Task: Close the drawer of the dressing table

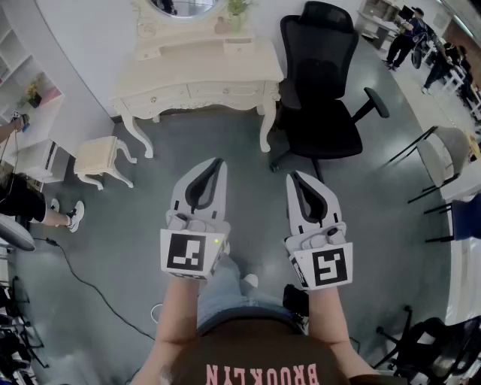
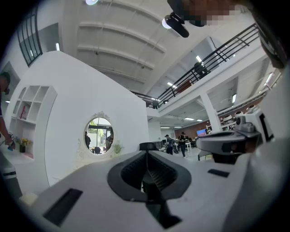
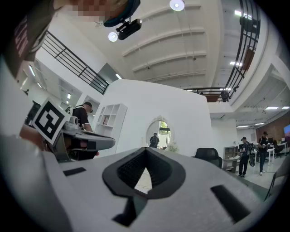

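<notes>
The cream dressing table point(image 1: 201, 66) stands against the curved white wall, its oval mirror point(image 1: 184, 6) above it, and the person with the two tools is standing well back from it on the grey floor, facing it. From here the drawers point(image 1: 188, 93) along the table's front look flush with the frame, though at this distance I can't be certain. The left gripper point(image 1: 218, 162) and the right gripper point(image 1: 293, 176) are held out side by side, both pointing toward the table and well short of it. Each has its jaws brought together at the tips with nothing between them. A small matching stool point(image 1: 98, 156) sits just left of the table, near its curved front leg. A black office chair point(image 1: 319, 90) is parked close against the table's right end. Off to the table's left, beyond the stool, a person in dark clothes point(image 1: 26, 201) stands near white shelving.
</notes>
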Tool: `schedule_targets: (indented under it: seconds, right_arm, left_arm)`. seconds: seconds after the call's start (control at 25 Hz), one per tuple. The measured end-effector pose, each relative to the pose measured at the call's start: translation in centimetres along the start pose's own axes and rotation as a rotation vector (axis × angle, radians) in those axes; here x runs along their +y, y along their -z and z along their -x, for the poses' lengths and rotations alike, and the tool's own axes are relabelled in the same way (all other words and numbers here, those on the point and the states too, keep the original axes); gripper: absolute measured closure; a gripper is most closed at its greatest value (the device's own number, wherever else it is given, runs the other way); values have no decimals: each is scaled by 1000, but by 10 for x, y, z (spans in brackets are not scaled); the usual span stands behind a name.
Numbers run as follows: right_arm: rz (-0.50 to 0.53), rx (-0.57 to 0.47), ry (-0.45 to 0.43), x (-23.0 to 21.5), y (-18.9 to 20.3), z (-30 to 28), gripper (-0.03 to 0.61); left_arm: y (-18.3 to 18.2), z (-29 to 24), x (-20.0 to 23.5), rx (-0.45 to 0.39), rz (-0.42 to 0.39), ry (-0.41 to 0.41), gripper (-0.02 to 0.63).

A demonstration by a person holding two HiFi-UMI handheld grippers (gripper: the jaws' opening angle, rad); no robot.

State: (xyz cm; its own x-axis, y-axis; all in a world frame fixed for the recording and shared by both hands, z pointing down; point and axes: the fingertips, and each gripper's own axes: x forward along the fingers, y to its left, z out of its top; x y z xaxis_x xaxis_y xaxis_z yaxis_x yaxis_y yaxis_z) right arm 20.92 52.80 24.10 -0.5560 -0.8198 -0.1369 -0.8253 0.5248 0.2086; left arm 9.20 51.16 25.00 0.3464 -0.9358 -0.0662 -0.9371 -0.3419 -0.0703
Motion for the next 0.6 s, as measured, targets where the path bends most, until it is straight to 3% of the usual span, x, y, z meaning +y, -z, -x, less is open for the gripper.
schedule_targets:
  seconds: [0.24,0.6]
  right_arm:
    - [-23,-4,-16,12,-9,27,580]
    - [-34,-40,-25,19,-15,13,580]
  left_arm:
    - [-13,32,-13,-40,-16,-18,604]
    - [-17,43,13,-55,-16,-75,604]
